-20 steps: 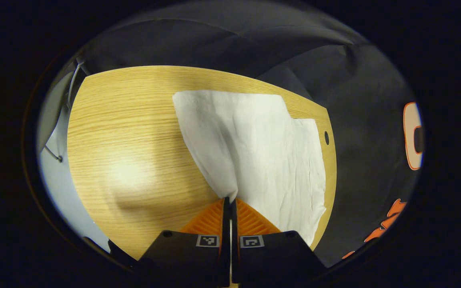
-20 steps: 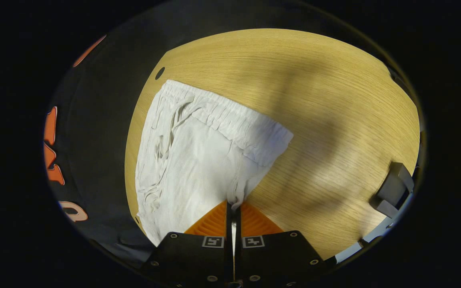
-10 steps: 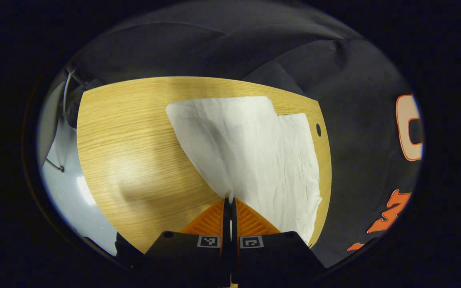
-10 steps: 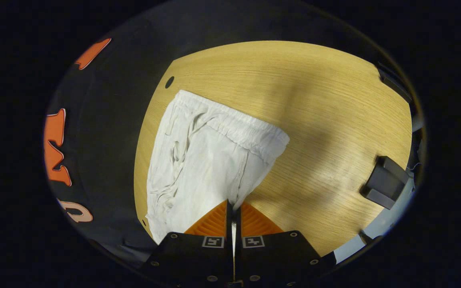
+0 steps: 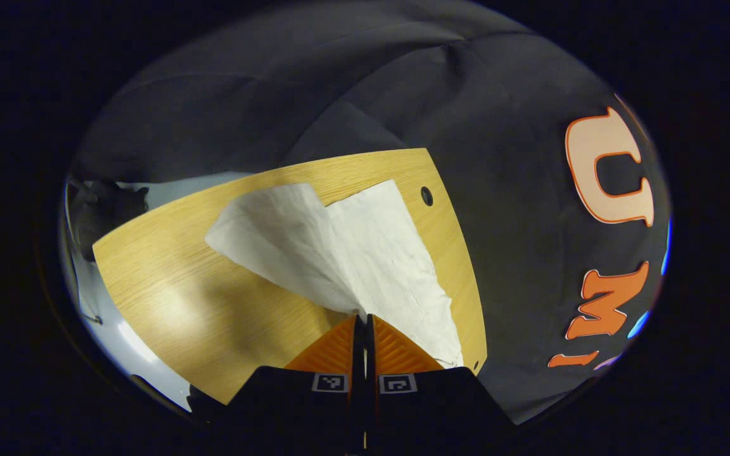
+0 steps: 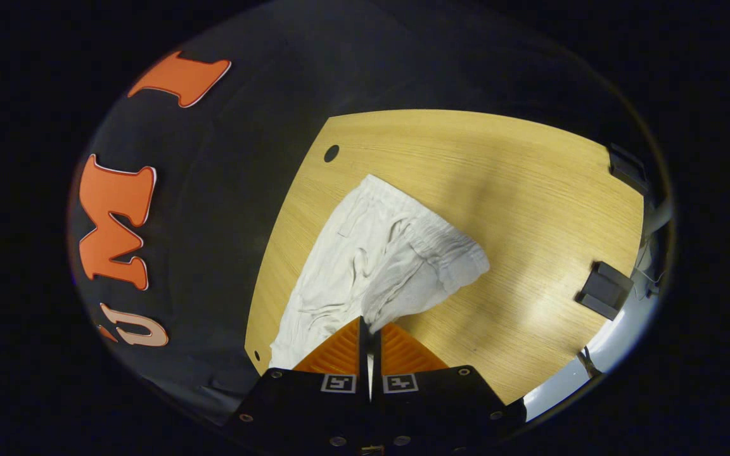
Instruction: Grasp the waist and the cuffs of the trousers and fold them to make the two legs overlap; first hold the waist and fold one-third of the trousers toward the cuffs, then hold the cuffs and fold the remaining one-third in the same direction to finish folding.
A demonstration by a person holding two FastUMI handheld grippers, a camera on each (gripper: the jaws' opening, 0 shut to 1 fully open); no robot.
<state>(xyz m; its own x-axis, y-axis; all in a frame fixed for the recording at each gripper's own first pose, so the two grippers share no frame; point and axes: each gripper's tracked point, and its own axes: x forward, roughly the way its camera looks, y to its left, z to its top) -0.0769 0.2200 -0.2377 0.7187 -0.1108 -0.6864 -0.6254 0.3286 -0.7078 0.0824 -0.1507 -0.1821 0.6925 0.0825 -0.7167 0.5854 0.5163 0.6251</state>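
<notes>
In the left gripper view, the left gripper (image 5: 365,320), fingers closed on the cuff end of the white trousers (image 5: 352,253), has lifted that leg higher off the wooden table (image 5: 168,297). In the right gripper view, the right gripper (image 6: 368,326), clamped on the trousers' edge below the elastic waist (image 6: 428,237), has risen likewise, so the leg-over-leg fold looks under way.

- The left gripper (image 5: 365,316) has its two fingers pressed together, with a pinch of the white trousers (image 5: 365,259) caught between the tips, held above the table.
- The right gripper (image 6: 369,322) is likewise closed tight, its fingertips clamped on a fold of the trousers' cloth, lifted off the table.
</notes>
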